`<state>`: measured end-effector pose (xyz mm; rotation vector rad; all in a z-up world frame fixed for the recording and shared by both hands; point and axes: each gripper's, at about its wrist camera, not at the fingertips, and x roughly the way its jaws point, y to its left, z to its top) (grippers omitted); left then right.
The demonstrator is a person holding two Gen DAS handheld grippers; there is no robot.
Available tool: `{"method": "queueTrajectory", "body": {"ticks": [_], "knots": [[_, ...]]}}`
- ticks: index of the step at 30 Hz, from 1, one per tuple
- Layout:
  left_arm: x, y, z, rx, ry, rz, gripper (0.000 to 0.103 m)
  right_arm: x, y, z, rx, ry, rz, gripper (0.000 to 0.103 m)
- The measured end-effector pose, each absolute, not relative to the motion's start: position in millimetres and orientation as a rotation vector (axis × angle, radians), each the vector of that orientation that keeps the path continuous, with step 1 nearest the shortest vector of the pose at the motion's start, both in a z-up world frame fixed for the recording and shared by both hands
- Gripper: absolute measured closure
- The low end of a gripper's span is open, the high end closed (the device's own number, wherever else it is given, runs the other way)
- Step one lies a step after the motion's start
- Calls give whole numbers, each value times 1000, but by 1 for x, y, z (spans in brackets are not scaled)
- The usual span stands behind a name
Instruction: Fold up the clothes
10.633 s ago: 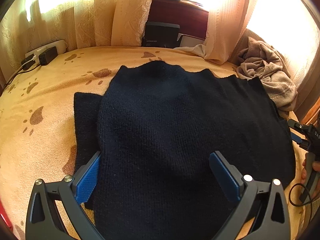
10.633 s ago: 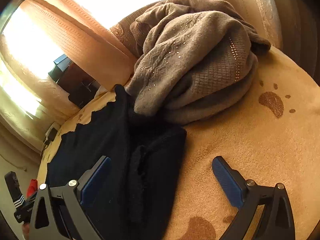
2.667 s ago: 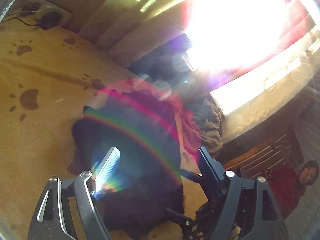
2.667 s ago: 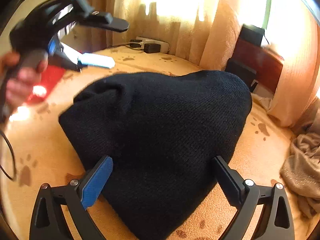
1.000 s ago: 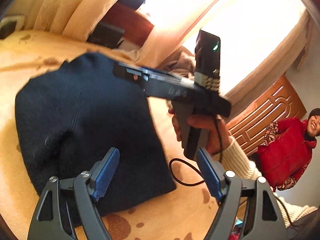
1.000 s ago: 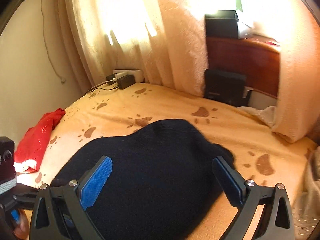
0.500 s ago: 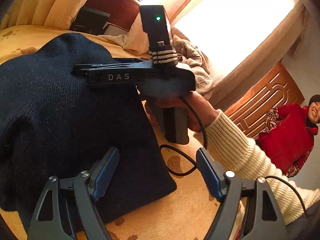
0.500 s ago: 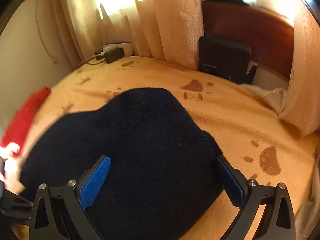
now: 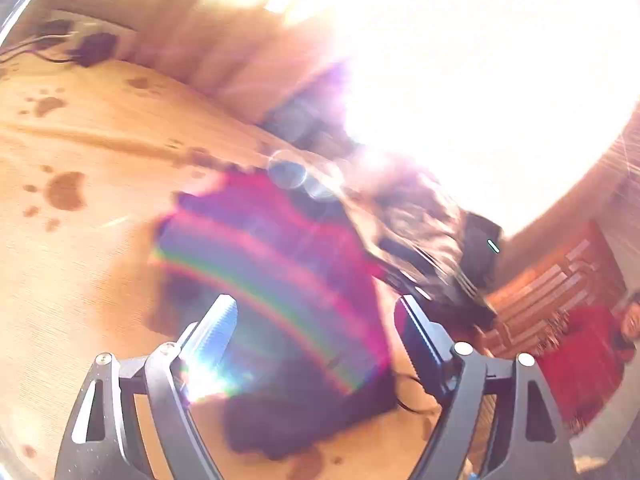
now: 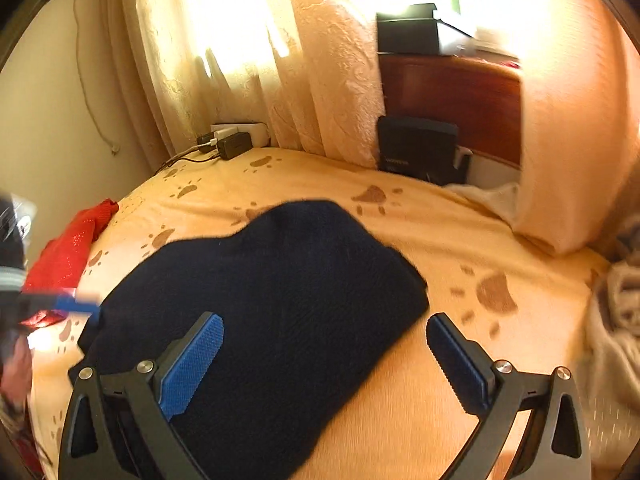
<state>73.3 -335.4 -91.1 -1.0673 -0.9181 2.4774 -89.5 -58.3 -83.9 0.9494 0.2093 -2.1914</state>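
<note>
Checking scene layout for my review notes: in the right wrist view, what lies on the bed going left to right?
red garment → black sweater → beige knit garment at the right edge.

Navy, perhaps black, sweater (image 10: pixel 272 300) on yellow, brown-pawprinted blanket (image 10: pixel 460 240); red cloth (image 10: pixel 68 252).

Both grippers open, nothing gripped.
The left gripper (image 9: pixel 316 336) and the right gripper (image 10: pixel 324 344) each tilt downward, jaws spread wide, blue pads (image 10: pixel 192 360) bare.
</note>
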Motion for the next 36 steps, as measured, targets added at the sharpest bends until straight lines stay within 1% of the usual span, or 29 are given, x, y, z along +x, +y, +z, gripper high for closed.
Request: {"method": "queueTrajectory", "body": {"ticks": [6,10,12,16,21,24,27,32,34,36], "knots": [[50,-354,-124,-1215,-1022,2367,19,-72,-36,-88,991,98,-2207,0],[44,-348,-137,-1298,-1033,2332,19,-55,-31,-90,1000,112,-2203,0],[43,-352,-140,-1282,-1055,2318,19,-41,-32,-87,958,138,-2219,0],[42,-358,-142,-1273,-1090,2281,19,-1,-46,-77,818,240,-2217,0],[32,-360,-142,-1266,-1107,2256,15,41,-87,-70,683,459,-2160,0],[22,-362,-141,-1284,-1111,2225,14,50,-104,-77,683,498,-2120,0],[21,-371,-141,-1298,-1156,2226,14,60,-115,-81,668,541,-2131,0],[31,-392,-143,-1248,-1235,2247,13,105,-141,-85,436,772,-2124,0],[35,-394,-144,-1217,-1246,2242,13,117,-156,-91,388,833,-2099,0],[38,-394,-143,-1194,-1253,2241,13,119,-173,-98,400,876,-2081,0]]}}
